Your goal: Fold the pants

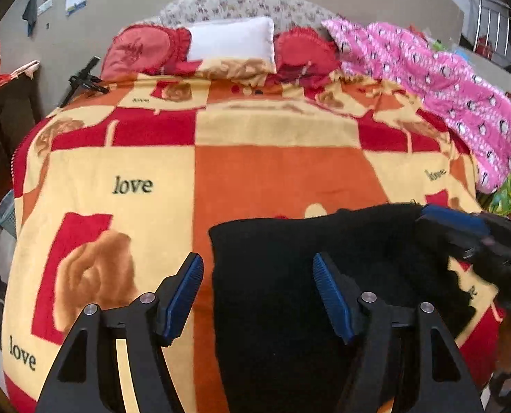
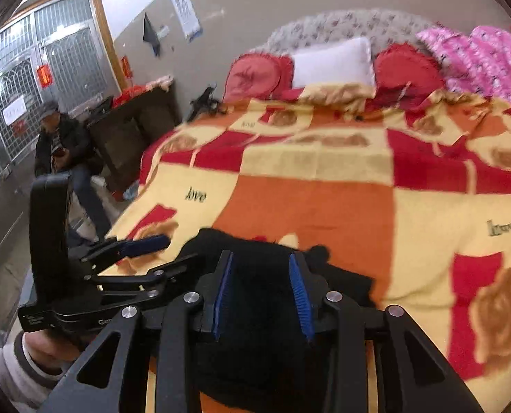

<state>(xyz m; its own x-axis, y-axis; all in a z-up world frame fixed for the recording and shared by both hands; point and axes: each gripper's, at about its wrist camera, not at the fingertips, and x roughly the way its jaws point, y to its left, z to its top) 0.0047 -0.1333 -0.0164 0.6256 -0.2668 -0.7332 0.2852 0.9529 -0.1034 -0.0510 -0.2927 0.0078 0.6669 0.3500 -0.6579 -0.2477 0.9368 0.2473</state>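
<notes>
The black pants (image 1: pixel 324 237) lie in a folded bundle on the near edge of the bed's orange, red and yellow blanket (image 1: pixel 272 172). My left gripper (image 1: pixel 257 265) stands open over the bundle's left edge, one pad above the blanket and the other above the black cloth. My right gripper (image 2: pixel 261 258) is at the bundle's right end. Its jaws stand apart with the pants (image 2: pixel 345 278) lying between and below them, and the pads do not press the cloth. In the right wrist view the left gripper (image 2: pixel 173 253) shows at the left, held by a hand (image 2: pixel 45 347).
Red cushions (image 1: pixel 142 51) and a white pillow (image 1: pixel 231 39) line the headboard. A pink quilt (image 1: pixel 445 79) is heaped along the bed's right side. A person (image 2: pixel 62 144) sits by a dark cabinet (image 2: pixel 135 127) to the left of the bed.
</notes>
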